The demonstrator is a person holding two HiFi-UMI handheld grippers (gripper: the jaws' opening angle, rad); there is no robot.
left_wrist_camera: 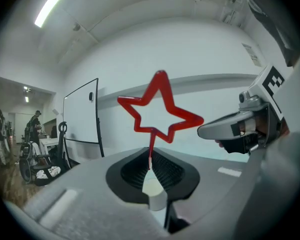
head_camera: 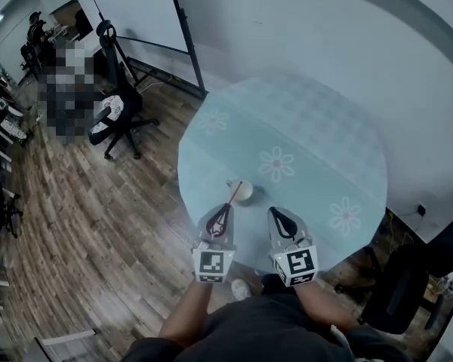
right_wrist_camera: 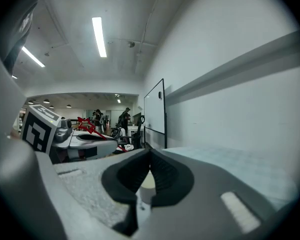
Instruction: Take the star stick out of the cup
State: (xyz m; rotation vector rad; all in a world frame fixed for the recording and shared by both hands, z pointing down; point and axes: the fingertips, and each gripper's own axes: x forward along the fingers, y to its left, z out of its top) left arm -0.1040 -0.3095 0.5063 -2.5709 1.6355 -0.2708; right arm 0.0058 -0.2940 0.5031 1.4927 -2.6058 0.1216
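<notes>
A person's left gripper (head_camera: 225,208) (left_wrist_camera: 150,168) has its jaws pinched almost fully together on the lower end of the star stick (head_camera: 234,194) (left_wrist_camera: 151,143), the red star outline standing upright above the pads. The cup (head_camera: 246,194) sits on the round, flower-patterned table (head_camera: 302,127) close to its near edge, just ahead of both grippers. In the head view the stick slants toward the cup; whether its end clears the rim cannot be told. The right gripper (head_camera: 279,211) (right_wrist_camera: 150,156), beside the left, has its jaws closed together on nothing.
</notes>
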